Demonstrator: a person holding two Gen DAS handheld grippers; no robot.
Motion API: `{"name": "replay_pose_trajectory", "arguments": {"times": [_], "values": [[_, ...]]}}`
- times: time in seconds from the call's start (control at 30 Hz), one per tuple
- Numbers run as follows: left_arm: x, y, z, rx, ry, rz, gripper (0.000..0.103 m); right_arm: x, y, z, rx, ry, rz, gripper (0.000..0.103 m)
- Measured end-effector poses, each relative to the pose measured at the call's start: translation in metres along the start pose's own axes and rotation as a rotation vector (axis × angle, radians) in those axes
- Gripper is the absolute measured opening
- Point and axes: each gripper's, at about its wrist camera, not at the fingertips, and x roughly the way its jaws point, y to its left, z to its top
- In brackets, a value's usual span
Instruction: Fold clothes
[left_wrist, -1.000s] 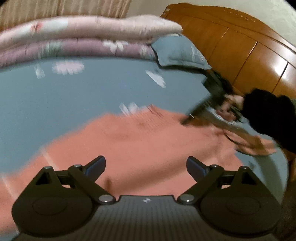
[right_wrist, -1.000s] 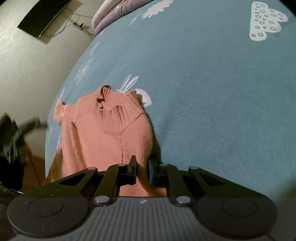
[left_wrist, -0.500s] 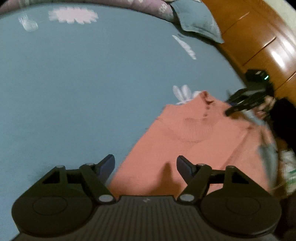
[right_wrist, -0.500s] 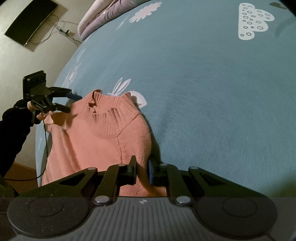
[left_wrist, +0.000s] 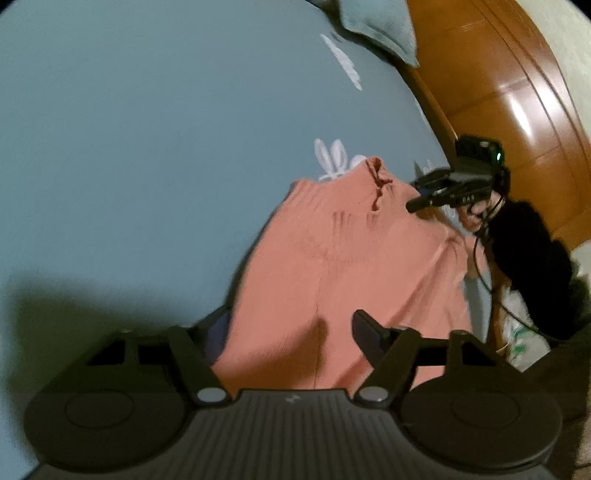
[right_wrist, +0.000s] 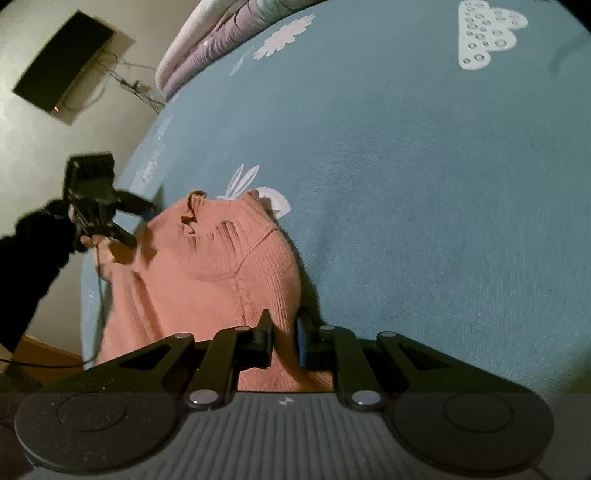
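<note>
With the right gripper (right_wrist: 283, 338) pinching the sweater (right_wrist: 221, 266) edge and the left gripper (left_wrist: 288, 334) closing, half-wide, at its 6 o'clock hem, uneven lifting risks a skewed fold

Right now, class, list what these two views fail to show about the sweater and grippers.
- Sweater hem: both views, cut off behind gripper bodies.
- Left gripper: whether its fingers touch cloth, left view, blurred; its left finger is behind the sweater.
- Far sleeve: right view, blurred.

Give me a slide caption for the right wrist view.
Right tongs pinch a salmon sweater on the blue bedsheet.
</note>
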Motion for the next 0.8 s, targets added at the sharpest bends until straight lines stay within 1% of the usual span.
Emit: {"name": "replay_pose_trajectory", "arguments": {"times": [0.03,0.07,0.1,0.13,0.2,0.3,0.33,0.37,0.4,0.43,0.47,0.53,0.6,0.67,0.73,0.77,0.8], "values": [[-0.001,0.004,-0.002,-0.022,-0.012,-0.007,0.064,0.0,-0.004,0.0,0.012,-0.002,0.022,0.015],[0.0,0.007,-0.003,-0.036,-0.021,-0.013,0.064,0.0,-0.007,0.001,0.022,-0.004,0.045,0.018],[0.004,0.007,0.0,-0.032,-0.023,-0.017,0.064,0.001,-0.008,0.003,0.021,-0.001,0.071,0.028],[0.009,0.007,0.004,-0.027,-0.024,-0.021,0.064,0.004,-0.006,0.006,0.014,0.008,0.104,0.043],[0.021,0.006,0.014,-0.006,-0.027,-0.026,0.064,0.013,0.0,0.016,-0.016,0.032,0.15,0.055],[0.031,0.002,0.025,0.013,-0.024,-0.032,0.064,0.025,0.007,0.032,-0.04,0.064,0.165,0.053],[0.03,0.003,0.024,0.013,-0.021,-0.027,0.064,0.024,0.007,0.033,-0.043,0.072,0.158,0.047],[0.029,0.005,0.021,0.01,-0.017,-0.024,0.061,0.023,0.006,0.033,-0.044,0.08,0.15,0.042],[0.026,0.009,0.015,0.001,-0.014,-0.024,0.058,0.021,0.003,0.03,-0.038,0.081,0.138,0.031],[0.023,0.012,0.009,-0.006,-0.015,-0.027,0.057,0.019,-0.002,0.025,-0.021,0.082,0.133,0.021],[0.022,0.015,0.004,-0.016,-0.019,-0.032,0.054,0.016,-0.008,0.019,0.0,0.08,0.137,0.019],[0.02,0.02,-0.002,-0.031,-0.026,-0.039,0.054,0.013,-0.016,0.011,0.025,0.069,0.146,0.016],[0.027,0.017,0.005,-0.001,-0.017,-0.028,0.054,0.017,-0.013,0.013,0.011,0.061,0.137,0.012],[0.032,0.007,0.014,0.046,0.003,0.004,0.053,0.024,-0.005,0.019,-0.023,0.061,0.113,0.012],[0.033,-0.008,0.015,0.121,0.024,0.068,0.045,0.024,0.013,0.02,-0.099,0.075,0.046,0.012],[0.032,-0.014,0.013,0.147,0.019,0.107,0.038,0.023,0.02,0.019,-0.132,0.075,0.013,0.012],[0.031,-0.017,0.01,0.161,0.009,0.138,0.023,0.022,0.027,0.017,-0.164,0.073,-0.019,0.012]]}}
